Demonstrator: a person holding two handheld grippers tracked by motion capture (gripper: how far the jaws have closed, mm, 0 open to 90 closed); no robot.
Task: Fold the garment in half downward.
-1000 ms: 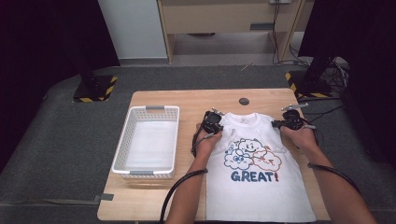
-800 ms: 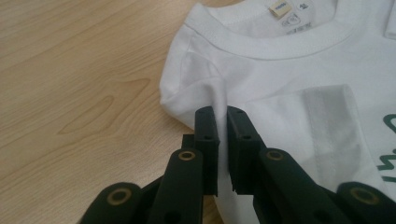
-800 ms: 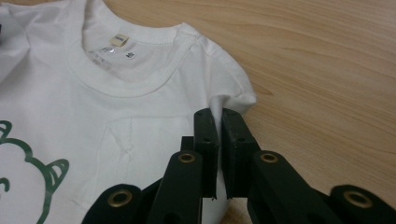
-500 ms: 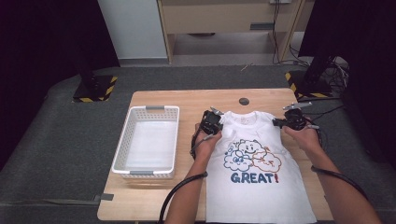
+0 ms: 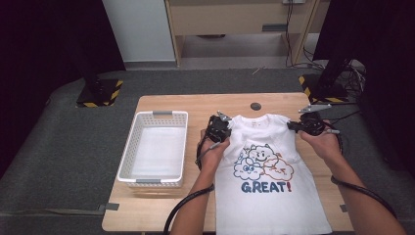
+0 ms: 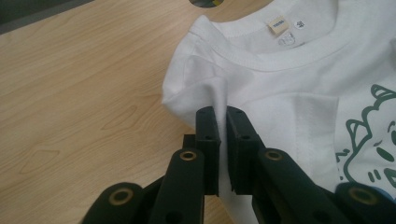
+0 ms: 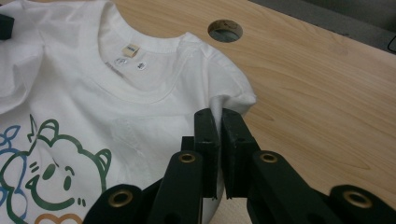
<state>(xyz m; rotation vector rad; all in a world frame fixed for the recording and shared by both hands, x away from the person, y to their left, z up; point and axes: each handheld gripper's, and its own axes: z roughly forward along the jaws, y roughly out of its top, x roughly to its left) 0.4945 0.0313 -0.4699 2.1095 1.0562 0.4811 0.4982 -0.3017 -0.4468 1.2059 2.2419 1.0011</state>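
Wood: pale worktop [image 5: 161, 215], bare along the left and far edges
Shirt: one white shirt [image 5: 274, 196], spread flat face-up on the right half of the worktop, collar at the far end, hem at the near edge; cartoon print and the word GREAT! on the chest
Left claw: left claw [image 6: 222, 122], clamped tight on a pinched fold of the shirt's shoulder, cloth raised into a small ridge between the jaws
Right claw: right claw [image 7: 219, 120], likewise closed on a pinch of cloth at the other shoulder, right at the sleeve edge
Basket: one white slotted basket [image 5: 128, 164], left of the shirt, just beside the left hand [image 5: 214, 154], not touching the cloth
Hole: one round hole [image 5: 255, 105] in the worktop, just beyond the collar
In the way: nothing lying on the shirt; basket the nearest thing to its left side
Around: two stand bases with yellow-black stripes [image 5: 100, 93] on grey floor beyond the worktop; cables behind the right one
Count: two claws, one shirt, one basket, one hole
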